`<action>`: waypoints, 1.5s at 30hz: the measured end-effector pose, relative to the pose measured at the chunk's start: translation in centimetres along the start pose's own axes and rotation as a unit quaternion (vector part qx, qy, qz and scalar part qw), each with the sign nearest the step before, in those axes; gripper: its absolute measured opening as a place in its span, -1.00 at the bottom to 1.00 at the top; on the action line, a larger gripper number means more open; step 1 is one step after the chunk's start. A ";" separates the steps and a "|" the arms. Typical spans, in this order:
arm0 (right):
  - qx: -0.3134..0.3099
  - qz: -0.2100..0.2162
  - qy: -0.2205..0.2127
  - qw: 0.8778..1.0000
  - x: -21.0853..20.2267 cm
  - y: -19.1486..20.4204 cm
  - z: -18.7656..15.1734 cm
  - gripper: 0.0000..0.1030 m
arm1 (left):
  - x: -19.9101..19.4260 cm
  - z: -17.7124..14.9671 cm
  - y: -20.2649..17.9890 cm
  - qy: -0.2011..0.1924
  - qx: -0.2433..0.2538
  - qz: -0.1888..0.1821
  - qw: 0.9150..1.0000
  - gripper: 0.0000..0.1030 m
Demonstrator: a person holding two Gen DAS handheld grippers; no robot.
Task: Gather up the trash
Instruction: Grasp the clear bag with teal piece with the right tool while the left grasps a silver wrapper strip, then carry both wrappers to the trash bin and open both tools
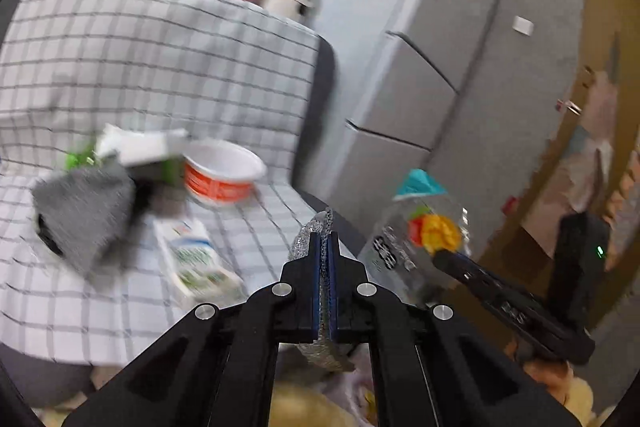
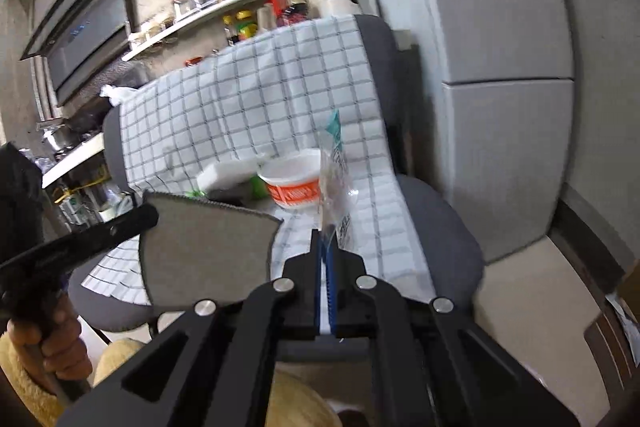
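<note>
A grey office chair (image 2: 440, 223) draped with a white checked cloth (image 1: 120, 75) carries the things. On its seat rest a white-and-orange cup (image 1: 220, 171), a flattened white-and-green carton (image 1: 196, 263) lying in front of it, and a white box (image 1: 140, 143) beside the cup.
</note>
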State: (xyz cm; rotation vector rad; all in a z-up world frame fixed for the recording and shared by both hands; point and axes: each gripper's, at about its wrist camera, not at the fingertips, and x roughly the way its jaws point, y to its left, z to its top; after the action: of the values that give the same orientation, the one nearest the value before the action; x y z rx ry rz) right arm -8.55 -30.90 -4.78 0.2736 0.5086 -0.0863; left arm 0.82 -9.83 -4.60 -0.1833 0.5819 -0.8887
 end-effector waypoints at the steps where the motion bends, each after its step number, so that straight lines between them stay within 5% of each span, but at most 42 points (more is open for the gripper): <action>1: 0.002 -0.008 0.006 1.000 -0.3 -0.3 -0.3 -0.95 | 0.1 -0.6 -0.4 0.002 0.005 -0.006 1.000 -0.94; 7: 0.034 -0.097 0.058 0.993 -2.7 -4.3 -3.8 -0.94 | 2.8 -4.0 -3.6 0.052 0.039 -0.059 0.996 -0.94; 15: 0.080 -0.177 0.111 0.975 -3.8 -9.5 -9.0 -0.93 | 5.2 -6.0 -5.4 0.092 0.055 -0.076 0.991 -0.94; 17: 0.096 -0.178 0.123 0.971 -3.5 -10.6 -9.9 -0.83 | 5.7 -6.1 -5.4 0.099 0.049 -0.077 0.991 -0.94; 19: 0.113 -0.182 0.130 0.968 -3.3 -11.5 -10.6 -0.49 | 6.2 -6.2 -5.6 0.105 0.050 -0.074 0.990 -0.94; 31: 0.126 -0.159 0.086 0.976 -4.1 -12.2 -9.0 -0.45 | 8.0 -7.2 -7.4 0.143 0.067 -0.095 0.983 -0.94; 40: 0.137 -0.181 0.038 0.973 -7.2 -13.9 -7.7 -0.45 | 11.7 -9.4 -12.6 0.202 0.112 -0.159 0.960 -0.93; 43: 0.139 -0.191 0.033 0.971 -8.0 -14.7 -7.8 -0.45 | 13.4 -10.4 -14.0 0.223 0.123 -0.158 0.954 -0.78; 45: 0.143 -0.196 0.033 0.970 -8.3 -15.2 -7.9 -0.45 | 14.5 -10.9 -14.3 0.237 0.128 -0.148 0.952 -0.46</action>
State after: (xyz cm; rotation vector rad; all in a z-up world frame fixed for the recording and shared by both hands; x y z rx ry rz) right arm -21.81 -43.19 -10.94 0.4566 0.6111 -0.5397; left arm -7.83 -29.12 -13.98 0.1919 0.8902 -1.3046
